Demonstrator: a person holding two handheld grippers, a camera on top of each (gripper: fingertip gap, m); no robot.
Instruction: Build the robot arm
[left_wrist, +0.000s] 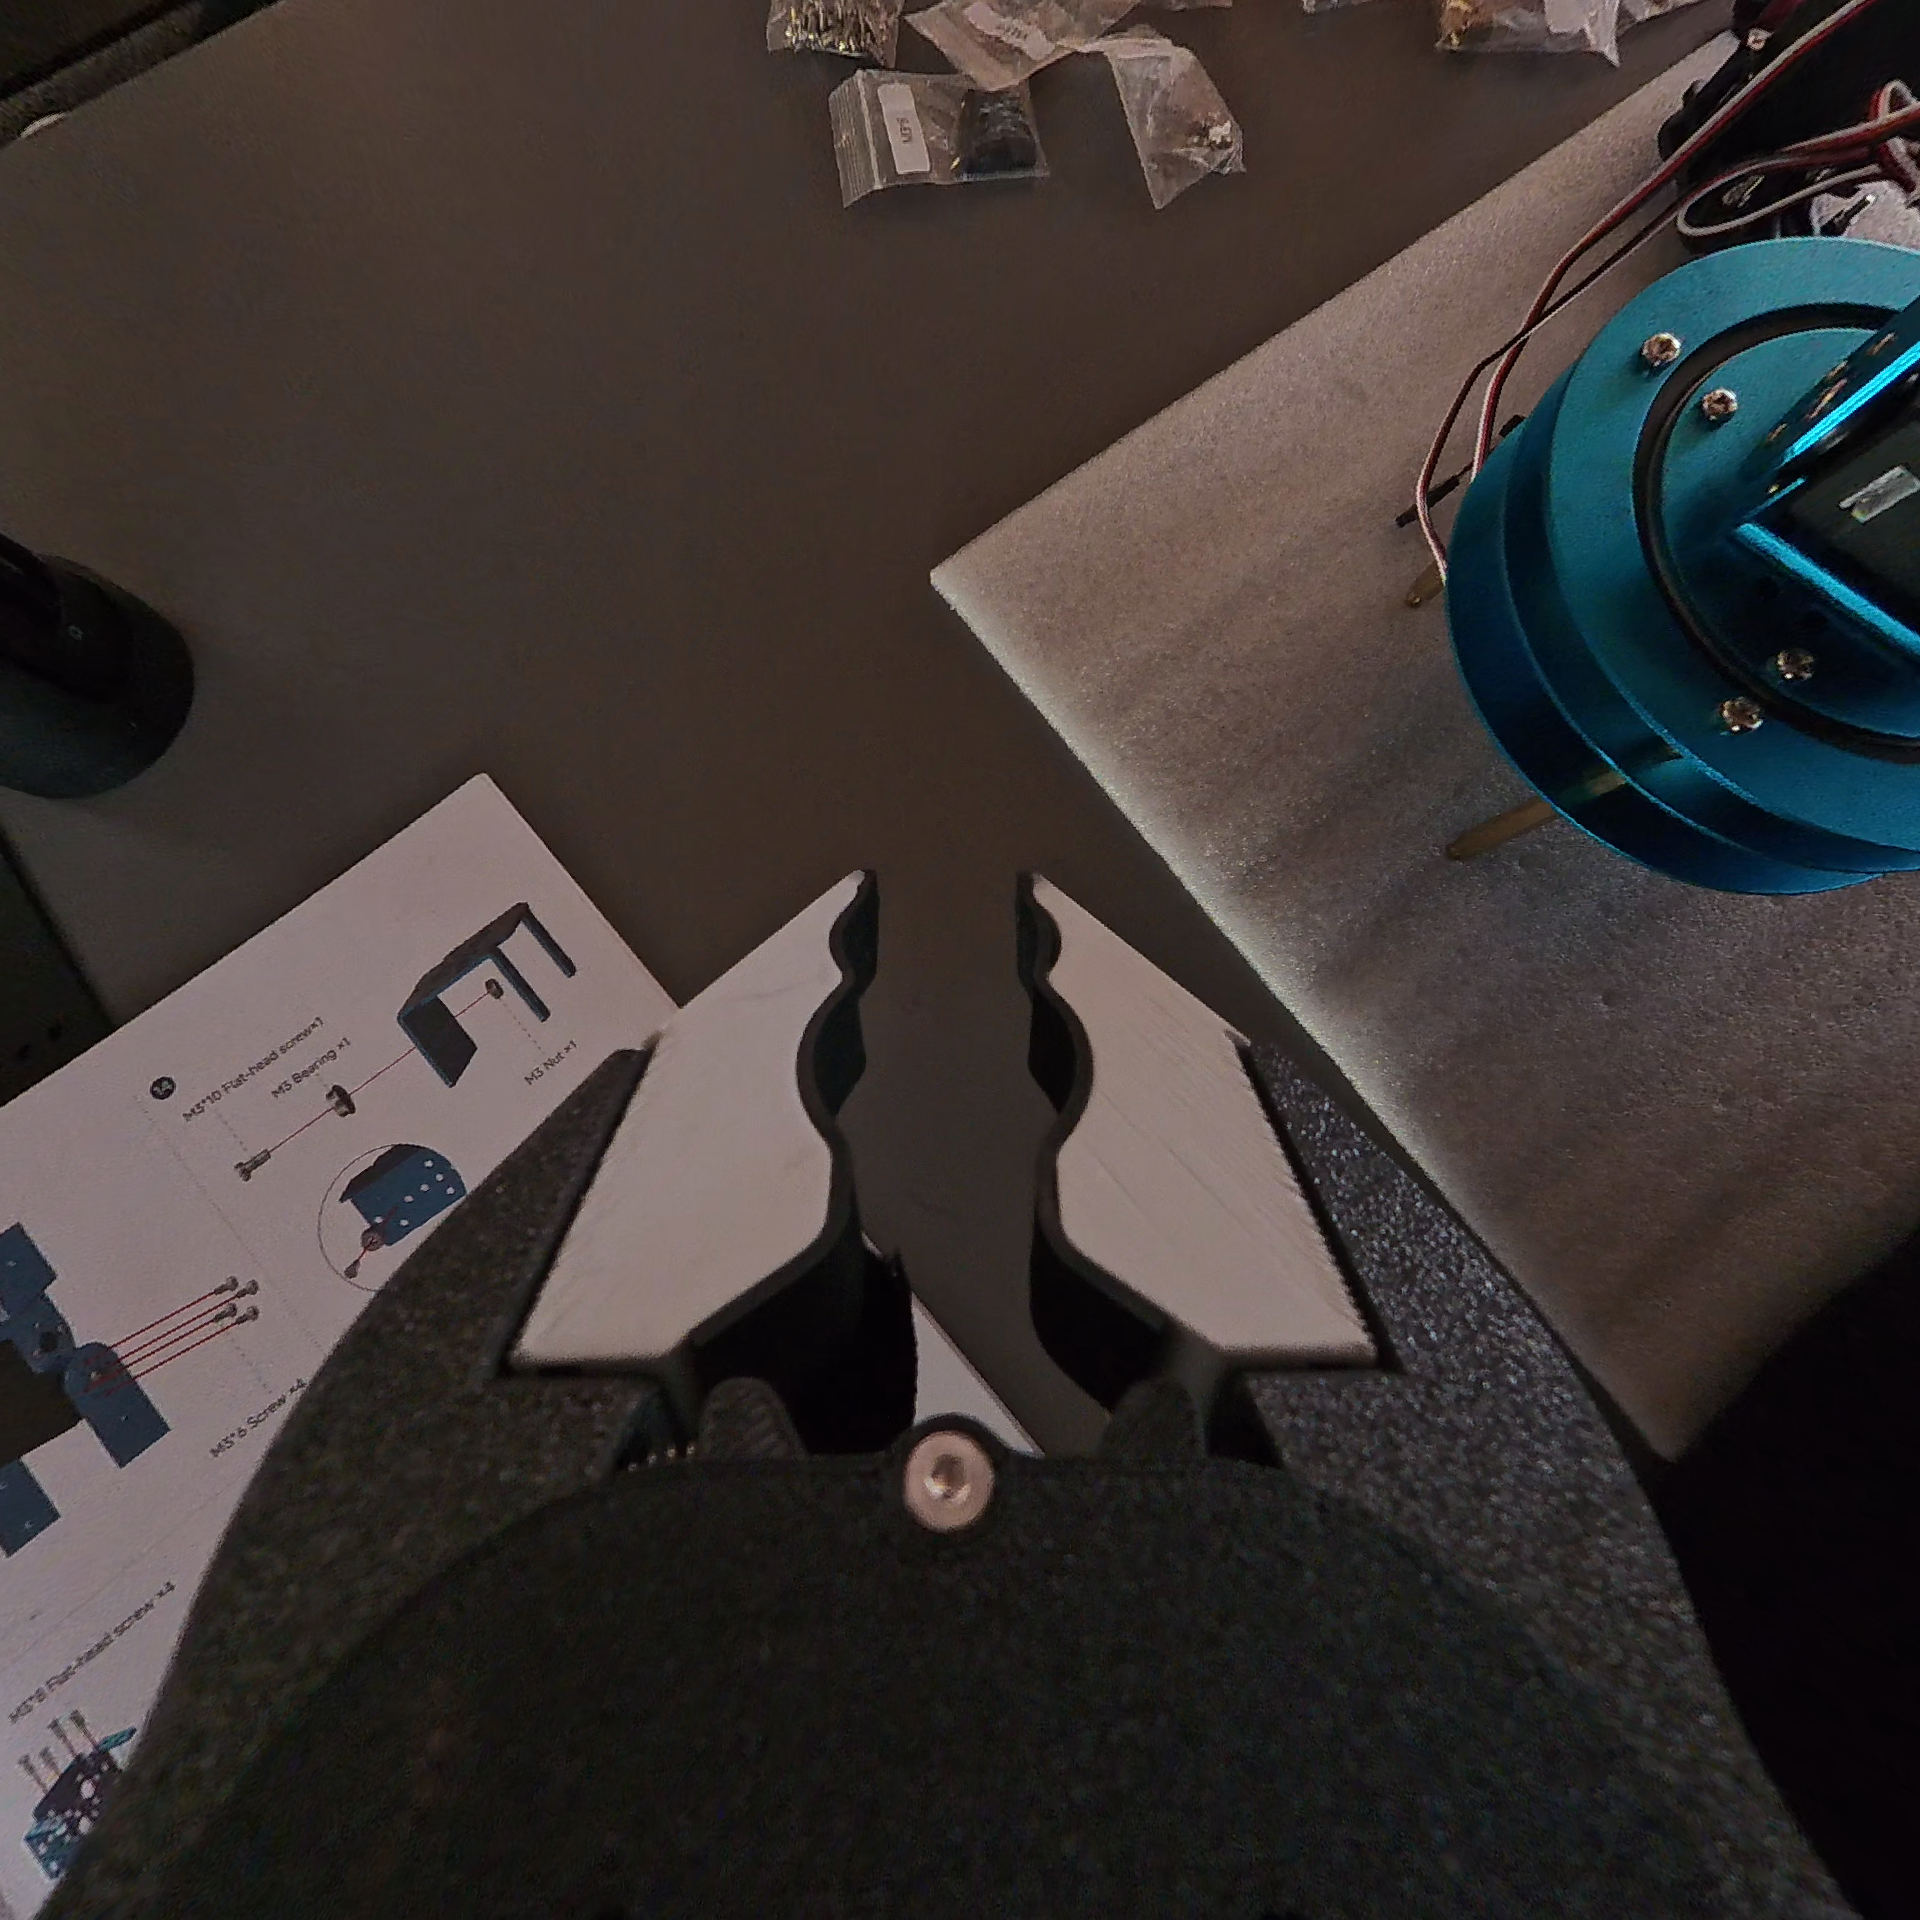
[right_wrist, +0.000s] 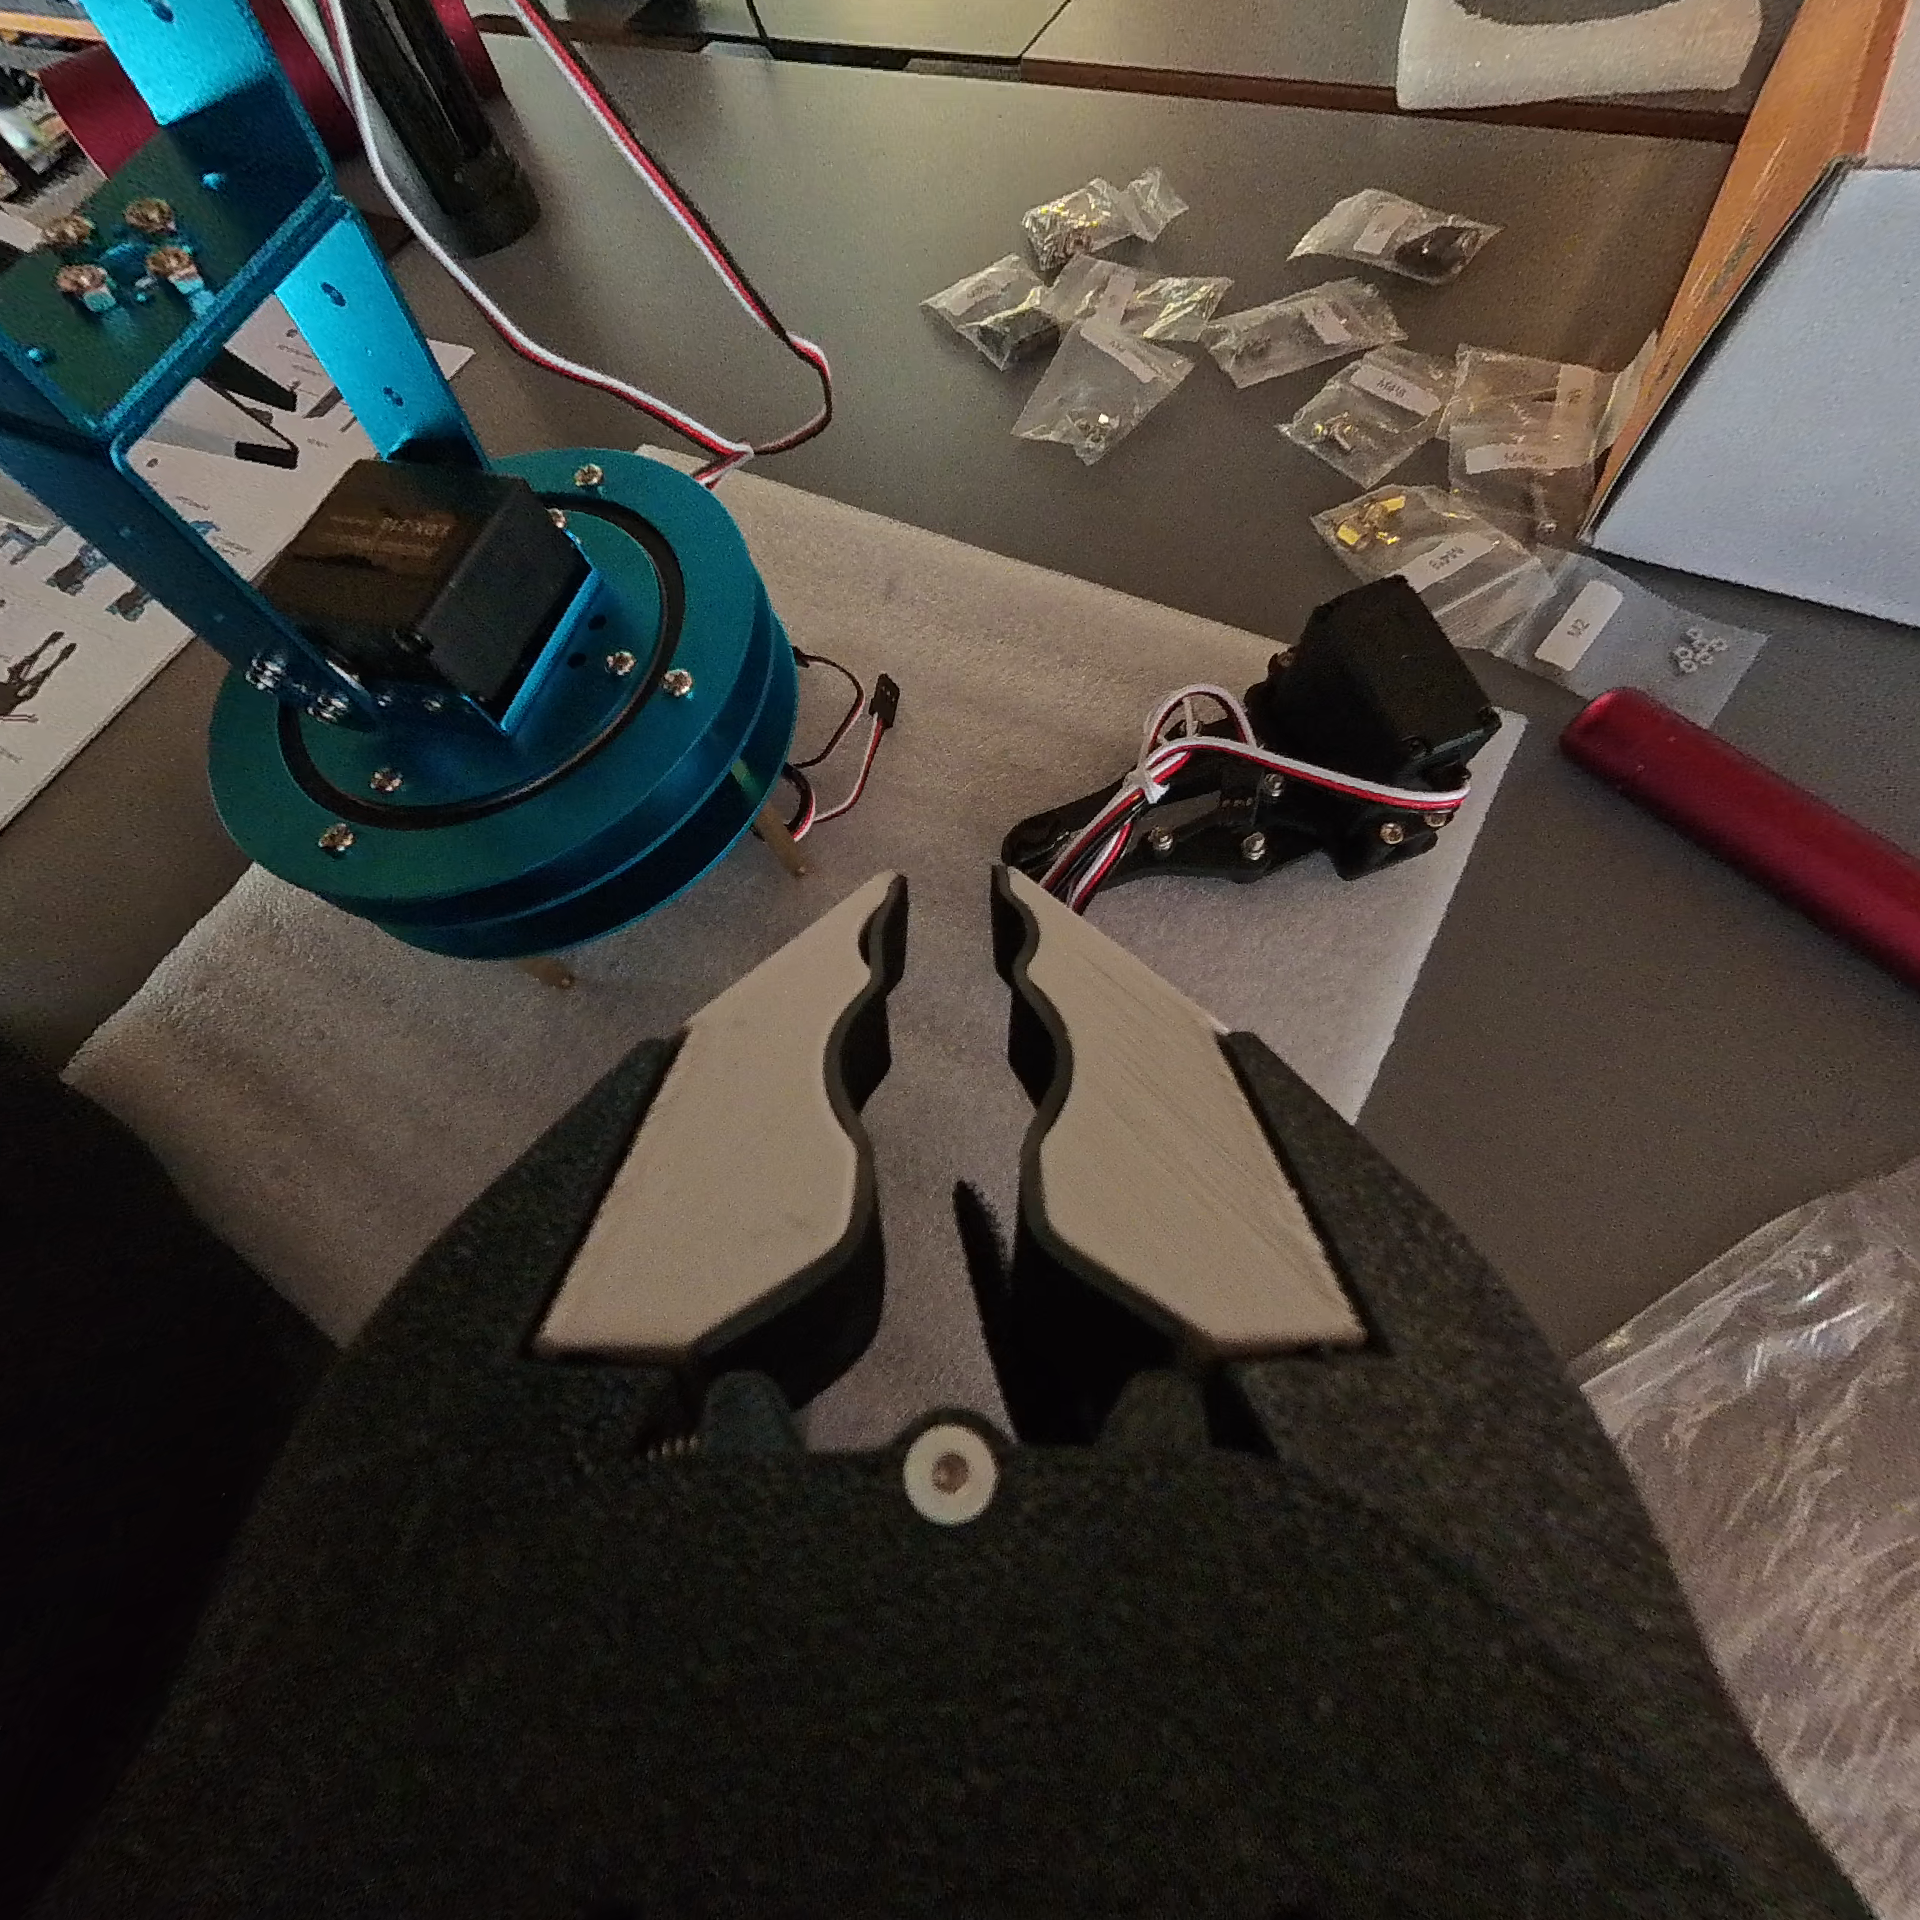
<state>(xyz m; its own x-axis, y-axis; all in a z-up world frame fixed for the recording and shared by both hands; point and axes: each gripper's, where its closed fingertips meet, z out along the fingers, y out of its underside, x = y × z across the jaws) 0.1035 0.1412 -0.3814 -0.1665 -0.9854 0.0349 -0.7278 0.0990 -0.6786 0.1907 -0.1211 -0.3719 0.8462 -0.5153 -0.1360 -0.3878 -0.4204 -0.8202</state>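
Observation:
My left gripper is open and empty above the dark table, between a printed instruction sheet on the left and a grey foam pad on the right. A blue round base of a small metal arm stands on the pad at the far right. My right gripper is open and empty above the foam pad. The blue round base with a black servo and blue brackets stands to its left. A black servo claw assembly with red-white-black wires lies just ahead on the right.
Several small plastic bags of screws lie on the table beyond the pad; they also show in the left wrist view. A red cylinder lies at right, a box behind it, bubble wrap at lower right. A black post base stands left. Across from one pair of fingers to the other is roughly 30 cm. My right gripper's tips are some 20 cm from the red cylinder.

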